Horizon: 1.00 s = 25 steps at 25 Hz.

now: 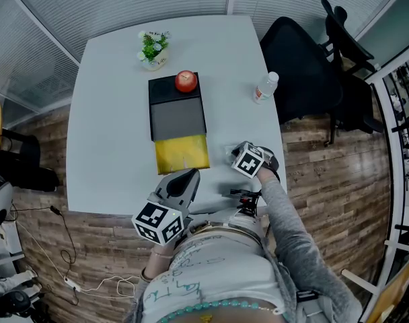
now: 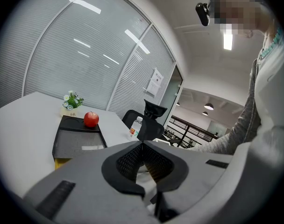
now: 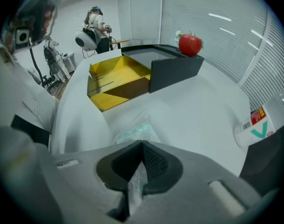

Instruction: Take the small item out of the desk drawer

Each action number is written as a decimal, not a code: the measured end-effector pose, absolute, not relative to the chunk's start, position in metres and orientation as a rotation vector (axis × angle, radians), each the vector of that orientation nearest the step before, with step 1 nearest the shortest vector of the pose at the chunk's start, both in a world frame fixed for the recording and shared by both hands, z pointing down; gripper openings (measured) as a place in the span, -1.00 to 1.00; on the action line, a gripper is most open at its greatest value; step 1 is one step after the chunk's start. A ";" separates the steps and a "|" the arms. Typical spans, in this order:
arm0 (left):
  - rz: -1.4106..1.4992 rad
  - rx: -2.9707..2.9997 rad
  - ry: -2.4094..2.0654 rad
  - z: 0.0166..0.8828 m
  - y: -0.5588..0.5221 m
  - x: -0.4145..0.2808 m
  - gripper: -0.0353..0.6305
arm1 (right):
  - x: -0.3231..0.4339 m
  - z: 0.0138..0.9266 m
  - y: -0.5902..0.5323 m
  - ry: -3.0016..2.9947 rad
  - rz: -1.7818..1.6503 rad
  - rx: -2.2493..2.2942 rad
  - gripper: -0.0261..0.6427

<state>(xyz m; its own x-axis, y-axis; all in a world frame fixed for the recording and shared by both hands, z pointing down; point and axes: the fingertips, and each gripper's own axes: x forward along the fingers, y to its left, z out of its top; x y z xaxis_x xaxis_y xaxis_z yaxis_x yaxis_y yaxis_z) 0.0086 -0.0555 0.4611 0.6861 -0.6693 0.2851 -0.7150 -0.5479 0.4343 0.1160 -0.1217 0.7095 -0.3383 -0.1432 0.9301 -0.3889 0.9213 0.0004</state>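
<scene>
Two claws sit at the near side of a white tabletop (image 1: 103, 133). The right claw (image 3: 142, 143) is clenched on a thin clear packet (image 3: 135, 132) with pale green contents, held outside the yellow drawer (image 1: 182, 153), low over bare tabletop just right of it and close to the right edge. The left claw (image 2: 143, 143) is clenched with nothing in it, by the near edge, just in front of the drawer. The drawer stands pulled out from a black unit (image 1: 177, 113), which carries a red apple (image 1: 186, 81). Wide bare surface lies left of the unit. A narrower strip lies between the unit and a water bottle (image 1: 265, 87) near the right edge. A small plant (image 1: 153, 48) sits at the far edge.
</scene>
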 end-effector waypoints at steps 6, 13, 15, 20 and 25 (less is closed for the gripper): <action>0.117 2.370 -1.065 0.461 -0.055 0.009 -0.90 | 0.117 0.710 -0.122 -1.917 0.265 0.379 -0.91; 0.108 2.373 -1.070 0.460 -0.055 0.008 -0.90 | 0.117 0.709 -0.122 -1.932 0.262 0.396 -0.91; 0.105 2.378 -1.071 0.459 -0.055 0.008 -0.90 | 0.118 0.706 -0.122 -1.932 0.237 0.389 -0.91; 0.095 2.378 -1.075 0.457 -0.055 0.006 -0.90 | 0.119 0.708 -0.120 -1.928 0.234 0.376 -0.91; 0.092 2.378 -1.072 0.456 -0.055 0.005 -0.90 | 0.119 0.708 -0.119 -1.924 0.244 0.374 -0.91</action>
<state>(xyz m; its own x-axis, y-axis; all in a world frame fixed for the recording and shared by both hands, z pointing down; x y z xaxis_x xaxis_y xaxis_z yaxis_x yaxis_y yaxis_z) 0.0050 -0.0548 0.4559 0.6836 -0.6789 0.2681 -0.7147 -0.5479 0.4348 0.1192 -0.1192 0.7076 -0.3437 -0.1437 0.9280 -0.3704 0.9288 0.0066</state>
